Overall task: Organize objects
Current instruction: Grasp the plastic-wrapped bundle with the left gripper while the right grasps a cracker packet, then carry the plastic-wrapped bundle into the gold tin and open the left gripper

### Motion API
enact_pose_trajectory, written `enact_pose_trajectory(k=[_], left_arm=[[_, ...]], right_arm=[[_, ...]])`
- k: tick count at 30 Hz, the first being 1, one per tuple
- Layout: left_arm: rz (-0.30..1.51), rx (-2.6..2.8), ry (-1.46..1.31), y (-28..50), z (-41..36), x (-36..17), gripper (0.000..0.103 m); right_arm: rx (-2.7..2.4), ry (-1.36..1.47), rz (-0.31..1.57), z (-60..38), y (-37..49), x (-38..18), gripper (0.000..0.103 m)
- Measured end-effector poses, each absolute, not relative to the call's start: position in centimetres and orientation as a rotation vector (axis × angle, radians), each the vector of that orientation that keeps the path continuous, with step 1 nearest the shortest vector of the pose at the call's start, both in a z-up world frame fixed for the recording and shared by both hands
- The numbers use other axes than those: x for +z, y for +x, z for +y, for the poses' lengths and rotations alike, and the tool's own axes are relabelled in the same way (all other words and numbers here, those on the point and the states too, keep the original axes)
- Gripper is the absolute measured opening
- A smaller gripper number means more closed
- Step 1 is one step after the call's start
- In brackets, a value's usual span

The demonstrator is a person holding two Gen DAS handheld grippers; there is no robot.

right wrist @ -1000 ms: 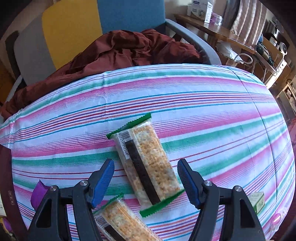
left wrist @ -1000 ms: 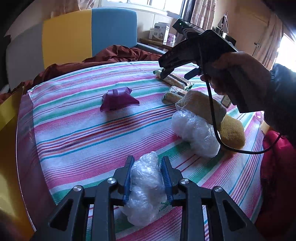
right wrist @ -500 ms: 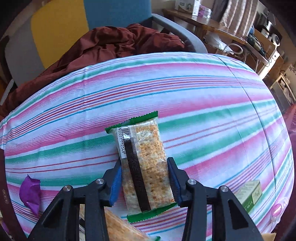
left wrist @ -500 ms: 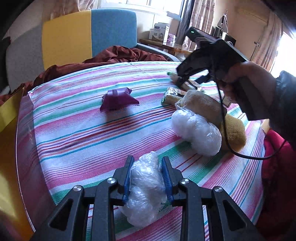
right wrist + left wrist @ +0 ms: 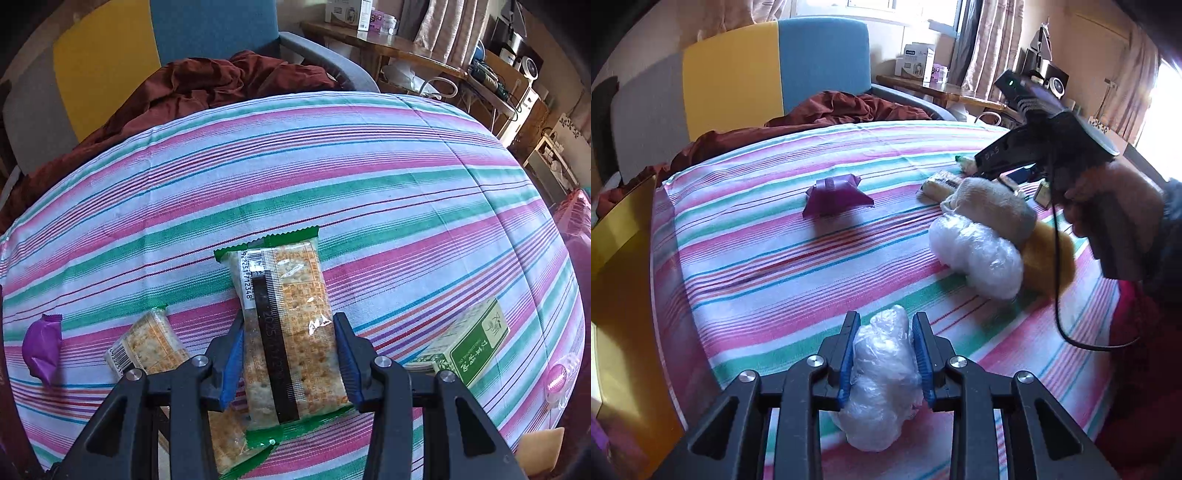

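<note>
The left tongs (image 5: 884, 354) are pressed in on a crumpled clear plastic bundle (image 5: 882, 380), their blue pads (image 5: 846, 363) squeezing it from both sides while its lower end rests on the striped cloth (image 5: 775, 266) of the bench. Ahead of these tongs and to their right lies a second, larger plastic bundle (image 5: 979, 254), touching a beige sock roll (image 5: 993, 203) and a yellow-brown soft thing (image 5: 1049, 254) behind it. Further ahead, slightly left, a purple wrapper (image 5: 834, 197) sits alone on the stripes.

The right tongs (image 5: 290, 354) pinch a cracker packet (image 5: 288, 332) with green crimped ends — barcode and dark date strip facing up — and the pads bear on its long edges. The packet sticks out forward beyond the tips; whether it is clear of the cloth I cannot tell. Just left of these tongs lies a second cracker packet (image 5: 147, 347), and another packet's end (image 5: 229, 439) shows beneath the tongs. Far left is the purple wrapper (image 5: 42, 350); to the right a green-and-white carton (image 5: 469, 343) lies flat, with a small pink-capped clear thing (image 5: 557, 376) beyond it near the cloth's edge.

In the left view a hand (image 5: 1108, 199) grips the right tool's handle, a black cable (image 5: 1058, 295) hanging from it. Beyond the bench a rust-red blanket (image 5: 207, 85) is heaped on a yellow-and-blue chair (image 5: 775, 66).
</note>
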State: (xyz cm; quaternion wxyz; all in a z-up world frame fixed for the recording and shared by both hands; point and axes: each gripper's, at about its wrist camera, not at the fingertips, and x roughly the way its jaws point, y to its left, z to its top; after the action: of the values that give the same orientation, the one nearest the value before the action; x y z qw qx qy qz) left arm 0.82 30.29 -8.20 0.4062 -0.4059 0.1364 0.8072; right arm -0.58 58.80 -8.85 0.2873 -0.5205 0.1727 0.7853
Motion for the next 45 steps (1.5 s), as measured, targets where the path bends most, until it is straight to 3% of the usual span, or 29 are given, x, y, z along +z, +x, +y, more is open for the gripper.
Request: enact_pose_trajectory(k=[10,21,28,40,43,45], left_arm=[[0.235,2.093,-0.941,2.2,24.3,-1.9,0.029],[0.07,2.441,-1.009,-8.4,11.0,3.1,0.03],[0.03,2.581,-1.15,-16.4,4.1,0.7,0.03],[0.148,2.614,-1.274,-21.5,3.1,-4.2,0.031],[0.158,2.616,-1.302,-21.8,3.1,-4.8,0.037],[0.156,2.617,-1.307,-21.8,3.1,-4.9,0.047]], right_arm=[[2.11,-1.398,0.414,58.7,-0.8,-9.1,0.045],[2.111,-1.397,0.385,58.5,-0.6,-9.0,0.045],[2.115,-1.4,0.357,58.1,-0.4,-8.9,0.045],[2.123,-1.395,0.318,57.8,-0.4,-8.9,0.045],[2.125,-1.396,0.312,57.8,-0.5,-8.9,0.045],[2.126,-1.396,0.308,57.8,-0.4,-8.9,0.045]])
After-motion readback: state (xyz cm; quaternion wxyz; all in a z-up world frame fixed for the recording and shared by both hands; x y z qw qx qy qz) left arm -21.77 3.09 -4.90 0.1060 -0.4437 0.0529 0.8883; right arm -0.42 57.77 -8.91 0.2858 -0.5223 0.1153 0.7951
